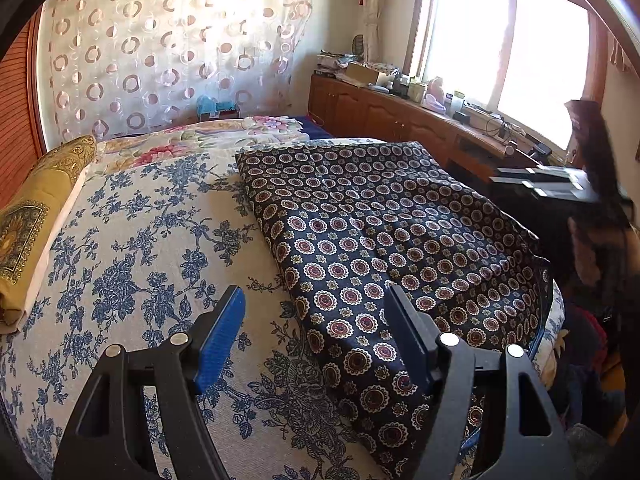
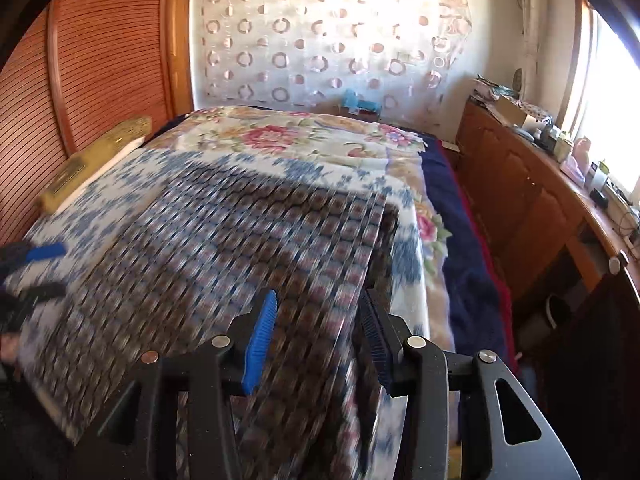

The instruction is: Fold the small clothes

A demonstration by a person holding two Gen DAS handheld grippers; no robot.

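**A:** How far along does the folding look to you?

**B:** Some way in, I judge. The dark patterned cloth [image 1: 372, 248] lies on the bed [image 1: 132, 240] as a tidy rectangle with straight edges. The near edge looks thick, as if it is already doubled over at least once. Whether another fold is meant, I cannot say.

**A:** Start from the left, then. What sits there?

**B:** A gold pillow [image 1: 36, 216] at the bed's far left, well apart from the cloth. Next comes bare blue-flowered bedspread, then the left hand-held gripper [image 1: 316, 344]. Its jaws stand wide apart with nothing between them, hovering over the cloth's near left edge, one finger above the bedspread and the other above the cloth.

**A:** And the right one?

**B:** The right hand-held gripper [image 2: 318, 338] has its jaws apart too, and cloth runs beneath the gap. That view is badly smeared, so I cannot tell whether the fingers touch the fabric. They are not pinched on it.

**A:** How does the garment itself look?

**B:** It is navy or black, covered in rows of small round medallions in red and cream. It looks thin and smooth, lying flat with only faint creases, and its right side reaches the bed's edge. Further right a wooden cabinet [image 1: 400, 116] stands under the window.
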